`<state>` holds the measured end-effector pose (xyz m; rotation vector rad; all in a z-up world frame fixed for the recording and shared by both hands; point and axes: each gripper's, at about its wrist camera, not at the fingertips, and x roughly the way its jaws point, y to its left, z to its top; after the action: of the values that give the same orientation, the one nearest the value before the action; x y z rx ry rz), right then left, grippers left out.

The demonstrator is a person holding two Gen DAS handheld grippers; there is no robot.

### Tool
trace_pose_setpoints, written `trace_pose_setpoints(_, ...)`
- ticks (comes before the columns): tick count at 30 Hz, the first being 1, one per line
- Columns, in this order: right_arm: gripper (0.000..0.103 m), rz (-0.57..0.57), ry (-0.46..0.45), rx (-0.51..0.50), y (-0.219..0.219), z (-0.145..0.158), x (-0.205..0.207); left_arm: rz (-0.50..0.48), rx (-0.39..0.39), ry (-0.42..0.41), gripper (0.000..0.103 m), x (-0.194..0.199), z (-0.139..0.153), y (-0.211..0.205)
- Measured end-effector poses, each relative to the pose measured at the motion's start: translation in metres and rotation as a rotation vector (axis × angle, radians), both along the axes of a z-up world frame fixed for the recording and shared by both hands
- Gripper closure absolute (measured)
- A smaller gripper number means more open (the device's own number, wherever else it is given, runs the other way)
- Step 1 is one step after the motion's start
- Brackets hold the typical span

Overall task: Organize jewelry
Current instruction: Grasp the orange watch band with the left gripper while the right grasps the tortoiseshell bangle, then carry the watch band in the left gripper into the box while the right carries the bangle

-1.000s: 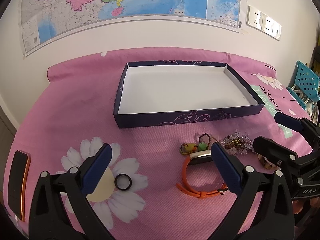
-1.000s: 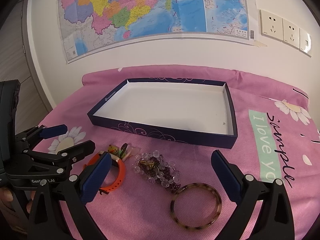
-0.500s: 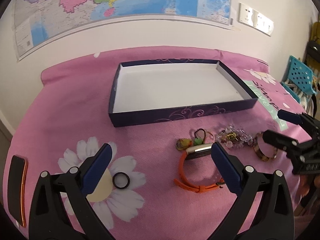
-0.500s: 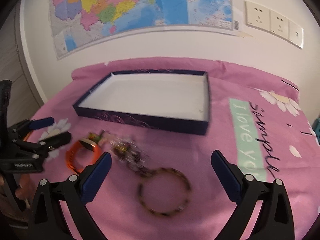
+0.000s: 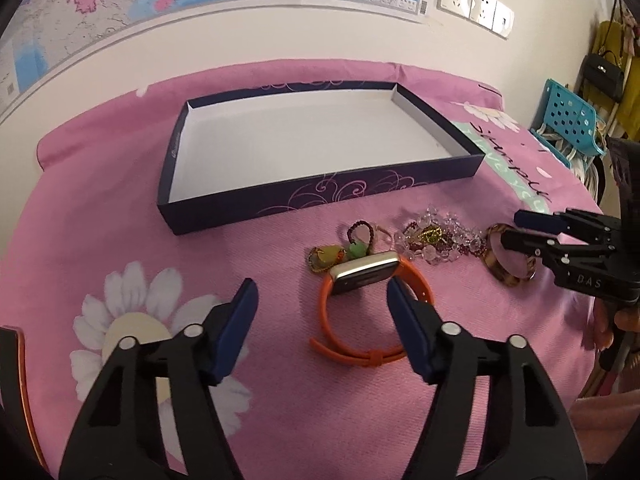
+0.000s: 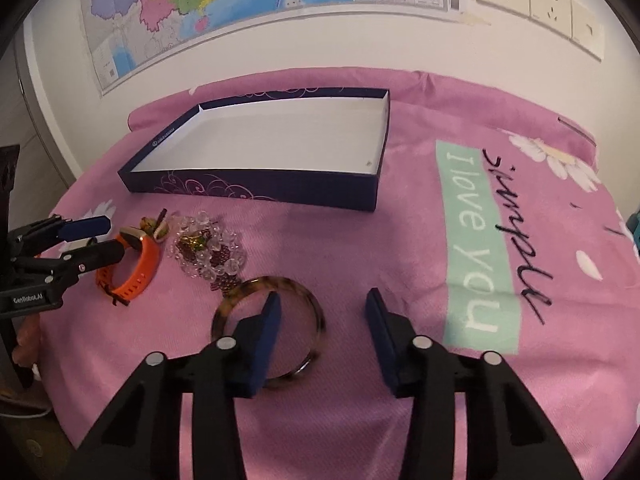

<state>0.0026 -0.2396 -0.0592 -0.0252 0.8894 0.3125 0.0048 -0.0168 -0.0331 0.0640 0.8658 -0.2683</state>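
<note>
Both jaws have just been narrowing, still gripping nothing: left gripper [image 5: 322, 304] nears the orange watch [image 5: 370, 306], right gripper [image 6: 322, 316] straddles the bangle [image 6: 268, 334] lower centre, readying pickups for the box [image 6: 256, 188].

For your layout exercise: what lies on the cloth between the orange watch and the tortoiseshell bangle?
In the right wrist view, a heap of clear and purple beads lies between the orange watch and the tortoiseshell bangle.

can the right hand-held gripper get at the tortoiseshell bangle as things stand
Probably yes. The right hand-held gripper, whose jaws have just been closing, already straddles the near-right rim of the tortoiseshell bangle, one finger inside the ring. Nothing lies on it; the crystal beads only touch its far edge.
</note>
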Motion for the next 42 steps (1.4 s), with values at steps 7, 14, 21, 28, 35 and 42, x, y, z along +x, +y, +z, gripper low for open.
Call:
trace_pose_setpoints(7,0.078,0.03,-0.01,-0.046,0.009,0.0,0.002,-0.018,-0.004,0.047,0.066,0.007,-0.011,-0.001)
trace_pose_setpoints(14,0.096,0.062,-0.003,-0.036,0.011,0.001,0.004,-0.036,0.006,0.048,0.09,0.005,-0.01,-0.004)
trace_pose_setpoints(21,0.097,0.049,0.003,0.041,-0.003,0.009,0.0,-0.03,-0.022,0.054,0.092,0.002,-0.007,0.004)
trace_pose_setpoints(28,0.097,0.046,-0.033,0.102,-0.012,0.026,0.001,-0.034,-0.081,0.018,0.092,-0.002,0.016,0.021)
trace_pose_setpoints(35,0.097,0.067,-0.098,0.113,-0.005,0.05,0.021,-0.027,-0.069,-0.056,0.092,0.014,0.046,0.033)
trace_pose_setpoints(42,0.097,0.07,-0.129,0.11,0.01,0.066,0.074,-0.015,-0.032,-0.084,0.092,0.06,0.061,0.037)
